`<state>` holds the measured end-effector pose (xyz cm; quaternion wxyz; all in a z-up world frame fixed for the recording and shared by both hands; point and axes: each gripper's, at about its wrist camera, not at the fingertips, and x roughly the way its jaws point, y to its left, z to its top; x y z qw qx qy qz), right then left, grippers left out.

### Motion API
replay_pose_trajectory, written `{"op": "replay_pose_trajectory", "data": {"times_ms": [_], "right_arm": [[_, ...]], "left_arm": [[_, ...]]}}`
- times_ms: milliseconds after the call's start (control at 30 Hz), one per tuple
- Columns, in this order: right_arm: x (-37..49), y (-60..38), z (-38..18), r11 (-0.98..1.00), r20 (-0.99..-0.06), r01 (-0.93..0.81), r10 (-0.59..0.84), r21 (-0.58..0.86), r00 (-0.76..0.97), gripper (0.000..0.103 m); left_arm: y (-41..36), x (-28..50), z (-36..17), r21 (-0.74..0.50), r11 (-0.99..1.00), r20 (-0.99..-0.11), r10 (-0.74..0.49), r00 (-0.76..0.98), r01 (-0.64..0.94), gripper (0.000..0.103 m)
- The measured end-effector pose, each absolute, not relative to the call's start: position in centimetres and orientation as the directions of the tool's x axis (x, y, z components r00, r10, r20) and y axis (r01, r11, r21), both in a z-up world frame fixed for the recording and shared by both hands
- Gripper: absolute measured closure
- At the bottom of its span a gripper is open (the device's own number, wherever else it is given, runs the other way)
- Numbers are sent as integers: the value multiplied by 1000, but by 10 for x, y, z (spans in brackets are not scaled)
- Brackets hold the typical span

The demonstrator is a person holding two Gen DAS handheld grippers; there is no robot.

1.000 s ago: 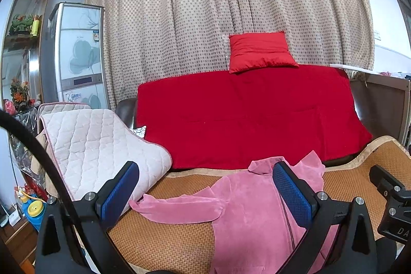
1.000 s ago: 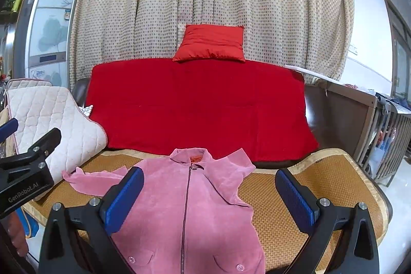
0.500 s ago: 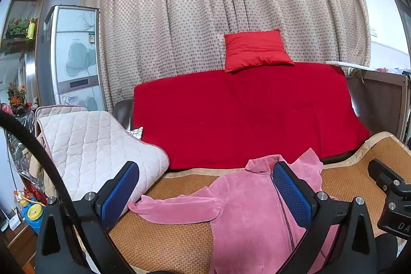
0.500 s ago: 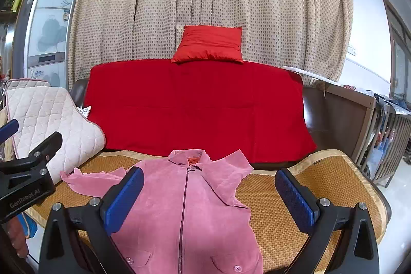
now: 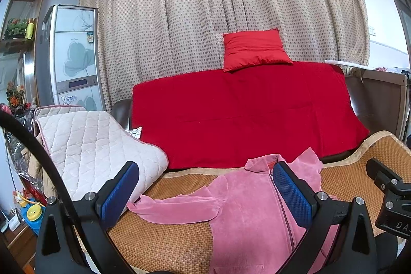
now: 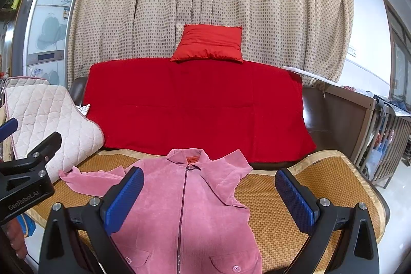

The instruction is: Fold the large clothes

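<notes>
A pink zip-front jacket point(image 6: 190, 207) lies face up on a woven bamboo mat point(image 6: 277, 199), collar toward the sofa back. One sleeve point(image 5: 177, 207) stretches out to the left; the right sleeve point(image 6: 231, 171) is folded over the chest. My left gripper point(image 5: 205, 191) hovers open above the left sleeve and shoulder, holding nothing. My right gripper point(image 6: 210, 199) hovers open over the jacket's chest and right side, also holding nothing. The left gripper's body point(image 6: 28, 184) shows at the left edge of the right wrist view.
A red blanket point(image 6: 197, 109) covers the sofa back, with a red cushion point(image 6: 209, 44) on top. A quilted cream pad point(image 5: 92, 150) lies on the left armrest. Dotted curtains hang behind. A tall cabinet point(image 5: 72, 55) stands at left, a brown crib-like frame point(image 6: 364, 125) at right.
Both views have shifted slightly: the jacket sits a little lower and farther in frame. Both grippers stay open and nothing has been taken hold of.
</notes>
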<state>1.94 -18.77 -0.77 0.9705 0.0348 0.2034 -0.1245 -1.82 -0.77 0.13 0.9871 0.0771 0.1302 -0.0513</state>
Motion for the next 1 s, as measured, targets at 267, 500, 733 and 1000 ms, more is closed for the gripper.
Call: {"op": "replay_pose_trajectory", "data": {"times_ms": [267, 500, 733, 1000], "right_arm": [[20, -188, -8, 966, -404, 257, -230, 14, 885, 0], [20, -189, -9, 964, -404, 266, -240, 8, 883, 0], [21, -187, -12, 962, -402, 272, -252, -7, 880, 0], [23, -188, -13, 956, -405, 292, -277, -25, 872, 0]], "left_arm": [[-8, -18, 0, 136, 983, -266, -80, 961, 120, 0], [-8, -17, -1, 136, 983, -268, -84, 960, 124, 0], [-8, -14, -5, 132, 983, -276, -89, 957, 130, 0], [-7, -13, -10, 132, 982, -284, -94, 954, 136, 0]]}}
